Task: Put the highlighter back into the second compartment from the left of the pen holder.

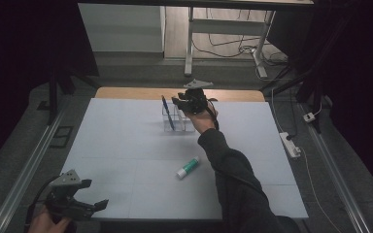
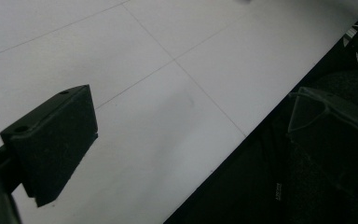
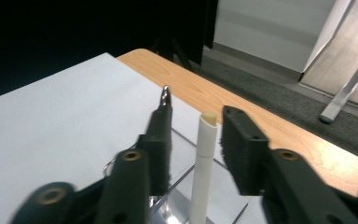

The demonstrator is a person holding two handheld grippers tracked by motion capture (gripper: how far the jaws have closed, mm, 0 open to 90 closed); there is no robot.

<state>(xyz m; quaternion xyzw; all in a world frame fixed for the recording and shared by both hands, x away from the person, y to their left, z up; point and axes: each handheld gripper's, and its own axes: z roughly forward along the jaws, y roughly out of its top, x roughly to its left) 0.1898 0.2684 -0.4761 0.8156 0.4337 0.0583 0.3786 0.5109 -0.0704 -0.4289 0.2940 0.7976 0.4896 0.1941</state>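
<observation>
Worktop (image 1: pixel 126 145): we saw it covered by white sheets, with a bare wooden strip along its far edge, beyond the clear holder.
Right gripper (image 1: pixel 182 103): we found it at the far middle of the worktop, over the clear holder; its jaws were spread, with the white pen standing in the gap between them and touching neither, as the right gripper view showed (image 3: pixel 193 154).
Left gripper (image 1: pixel 94 194): we saw it well apart from the clear holder, at the near left corner of the worktop, jaws spread and holding nothing.
Clear holder (image 1: pixel 167 127): it stood upright near the far edge of the worktop, under the right gripper.
Blue pen (image 1: pixel 167 112): it stood tilted in the left part of the clear holder.
White pen (image 3: pixel 204 161): it stood upright in the clear holder, beside a dark pen (image 3: pixel 162 126).
Glue stick (image 1: pixel 187 167): it lay on its side on the worktop, well nearer to us than the clear holder.
</observation>
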